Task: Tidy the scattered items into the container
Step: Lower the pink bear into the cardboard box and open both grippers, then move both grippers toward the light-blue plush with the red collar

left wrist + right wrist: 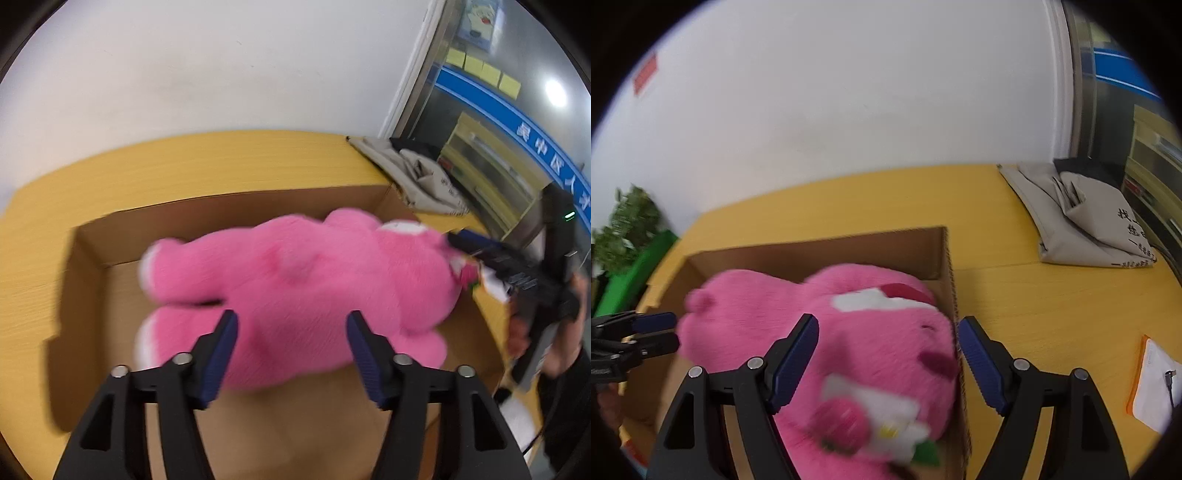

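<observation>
A big pink plush bear [314, 280] lies on its side in an open cardboard box [229, 206] on a yellow table; it is blurred. My left gripper [291, 325] hovers over the bear's lower body, open, with its blue pads apart and not pressing on the fur. In the right wrist view the bear's head [879, 332], with white patches and a flower, fills the right end of the box [812, 251]. My right gripper [888, 328] straddles the head, open, its right pad clear of the fur. Each gripper shows in the other's view: right gripper [458, 243], left gripper [670, 332].
A grey cloth bag [1082, 218] lies on the table [1034, 295] at the back right. A white pouch with an orange edge [1152, 384] sits near the right edge. A green plant [628, 221] stands at the left. A person's hand [561, 354] holds the right gripper.
</observation>
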The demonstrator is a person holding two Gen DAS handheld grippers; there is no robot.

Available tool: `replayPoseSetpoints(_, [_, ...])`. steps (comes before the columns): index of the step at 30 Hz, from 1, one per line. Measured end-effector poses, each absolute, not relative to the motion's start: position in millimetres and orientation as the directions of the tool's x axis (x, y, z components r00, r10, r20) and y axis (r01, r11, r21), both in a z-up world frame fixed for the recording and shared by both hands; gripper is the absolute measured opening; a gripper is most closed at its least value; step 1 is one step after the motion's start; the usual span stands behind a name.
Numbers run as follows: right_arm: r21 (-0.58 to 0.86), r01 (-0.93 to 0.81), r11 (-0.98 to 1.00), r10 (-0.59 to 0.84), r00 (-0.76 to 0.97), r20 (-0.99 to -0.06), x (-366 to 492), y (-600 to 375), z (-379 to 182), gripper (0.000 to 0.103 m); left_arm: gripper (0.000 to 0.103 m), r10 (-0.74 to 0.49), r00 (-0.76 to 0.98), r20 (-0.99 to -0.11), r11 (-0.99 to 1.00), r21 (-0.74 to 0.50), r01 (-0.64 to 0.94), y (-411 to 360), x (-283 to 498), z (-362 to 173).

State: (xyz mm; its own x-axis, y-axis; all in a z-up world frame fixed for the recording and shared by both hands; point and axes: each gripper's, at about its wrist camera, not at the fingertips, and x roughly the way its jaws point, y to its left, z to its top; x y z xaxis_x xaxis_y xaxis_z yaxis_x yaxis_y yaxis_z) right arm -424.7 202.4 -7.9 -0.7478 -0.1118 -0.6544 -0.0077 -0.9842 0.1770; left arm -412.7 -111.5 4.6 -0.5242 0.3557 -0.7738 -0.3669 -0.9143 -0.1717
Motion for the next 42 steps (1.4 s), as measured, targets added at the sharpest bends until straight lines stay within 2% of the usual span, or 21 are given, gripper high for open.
replayPoseSetpoints(3, [0.249, 0.122, -0.961, -0.257, -0.725, -0.639, -391, 201, 13, 0.083, 0.072, 0.304, -0.498, -0.812, -0.926, -0.130, -0.353, -144, -387, 0])
replayPoseSetpoints(6, [0.252, 0.247, -0.936, -0.352, -0.616, -0.704, -364, 189, 6, 0.083, 0.071, 0.287, -0.417, -0.862, -0.935, -0.156, -0.320, -174, -368, -25])
replayPoseSetpoints(9, [0.215, 0.265, -0.940, -0.327, -0.521, -0.788, -358, 184, -20, 0.083, 0.070, 0.299, -0.336, -0.893, -0.931, -0.195, -0.308, -180, -352, -46])
replayPoseSetpoints(13, [0.236, 0.226, -0.945, -0.306, -0.360, -0.881, -353, 182, -60, 0.083, 0.068, 0.315, -0.247, -0.916, -0.924, -0.236, -0.301, -177, -332, -67])
replayPoseSetpoints(17, [0.161, 0.255, -0.954, -0.250, -0.373, -0.894, -332, 172, -64, 0.081, 0.063, 0.359, -0.238, -0.903, -0.917, -0.293, -0.271, -181, -315, -65])
replayPoseSetpoints(24, [0.145, 0.242, -0.959, -0.231, -0.376, -0.897, -316, 175, -66, 0.081, 0.063, 0.337, -0.261, -0.904, -0.927, -0.272, -0.257, -178, -291, -58])
replayPoseSetpoints(28, [0.109, 0.217, -0.970, -0.194, -0.422, -0.886, -309, 175, -60, 0.081, 0.065, 0.317, -0.353, -0.880, -0.939, -0.241, -0.244, -184, -276, -33])
replayPoseSetpoints(30, [0.069, 0.181, -0.981, -0.153, -0.505, -0.850, -298, 174, -41, 0.082, 0.071, 0.304, -0.431, -0.849, -0.945, -0.213, -0.247, -187, -257, -9])
replayPoseSetpoints(32, [0.048, 0.162, -0.986, -0.139, -0.615, -0.776, -279, 172, -10, 0.083, 0.088, 0.281, -0.524, -0.804, -0.954, -0.174, -0.245, -195, -230, 18])
replayPoseSetpoints(35, [0.119, 0.190, -0.974, -0.222, -0.724, -0.653, -242, 167, 34, 0.086, 0.101, 0.231, -0.654, -0.720, -0.971, -0.123, -0.207, -208, -184, 56])
replayPoseSetpoints(37, [0.203, 0.233, -0.951, -0.308, -0.759, -0.573, -213, 164, 56, 0.088, 0.103, 0.225, -0.720, -0.657, -0.974, -0.130, -0.186, -221, -152, 77])
replayPoseSetpoints(41, [0.363, 0.305, -0.880, -0.450, -0.778, -0.439, -164, 158, 71, 0.103, 0.103, 0.206, -0.804, -0.558, -0.978, -0.153, -0.144, -237, -98, 109])
replayPoseSetpoints(42, [0.412, 0.318, -0.854, -0.486, -0.771, -0.412, -155, 159, 68, 0.103, 0.103, 0.196, -0.819, -0.539, -0.979, -0.155, -0.132, -239, -87, 115])
